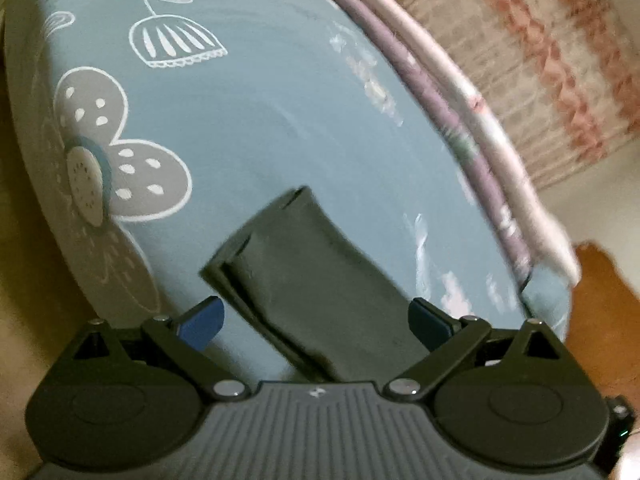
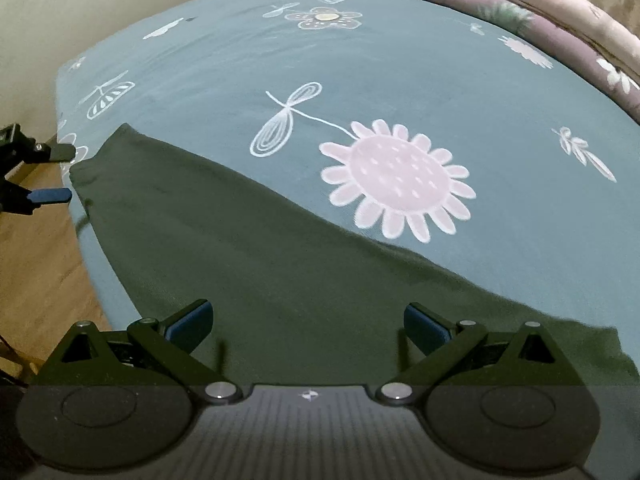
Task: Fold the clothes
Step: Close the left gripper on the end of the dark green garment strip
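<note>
Grippers: both sets of blue-padded fingers are spread wide and grasp nothing. The right gripper (image 2: 308, 322) fills the bottom of its view, low over the cloth; the left gripper (image 1: 316, 320) does the same in its own view and also shows small at the left edge of the right wrist view.
Bed: a blue sheet (image 2: 400, 80) with white and pink flower prints covers most of both frames.
Quilt: a folded purple and cream quilt (image 2: 520, 12) lies along the upper right.
Garment: dark green clothing (image 2: 240, 260) lies flat on the sheet, running from the left edge to the lower right of the right wrist view. In the left wrist view its narrow layered end (image 1: 304, 264) sits lower centre, between the open fingers.
Floor: wood flooring (image 2: 36, 264) shows at lower left.
Step in hand: likely reaching to pinch the garment's ends before a fold.
Doing it well: bring each lower finger under all layers at the edge, close fully, lift both ends level, and avoid pinching the sheet beneath.
</note>
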